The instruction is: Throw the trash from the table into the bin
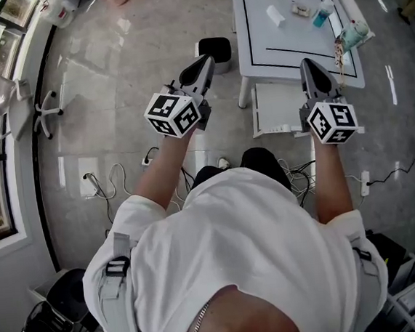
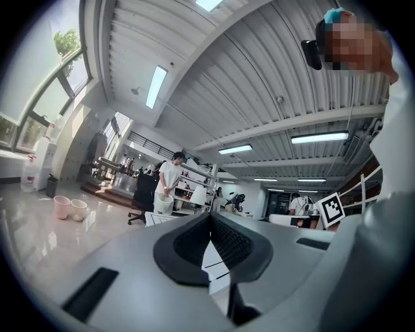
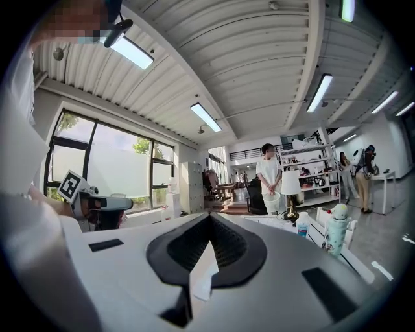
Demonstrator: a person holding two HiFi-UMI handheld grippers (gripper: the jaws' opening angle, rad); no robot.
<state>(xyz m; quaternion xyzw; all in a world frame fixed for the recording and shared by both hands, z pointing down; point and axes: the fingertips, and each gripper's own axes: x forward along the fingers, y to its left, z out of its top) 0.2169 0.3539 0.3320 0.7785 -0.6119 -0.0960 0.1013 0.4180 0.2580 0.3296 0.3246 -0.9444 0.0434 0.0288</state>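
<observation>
The trash lies on the white table at the far side of my head view: a white scrap, a small flat piece and a blue-topped bottle inside the black outline drawn on the top, with a teal bottle near the right edge. I can't make out the items at the far end. The bin stands on the floor just beside the table's left leg.

Both tools are short of the table and carry nothing. The left gripper points toward the bin, its jaws pressed together with nothing between them. The right gripper points at the table's near edge, its jaws likewise closed and empty. From the right gripper view I see the teal bottle and a clear bottle along the table edge.

The floor is glossy grey stone that reflects the lights, with cables trailing across it near my feet. Tall windows line one wall, and the ribbed ceiling carries strip lights. A person in white stands by shelving further off, holding a pale bucket. Two pink buckets sit on the floor.
</observation>
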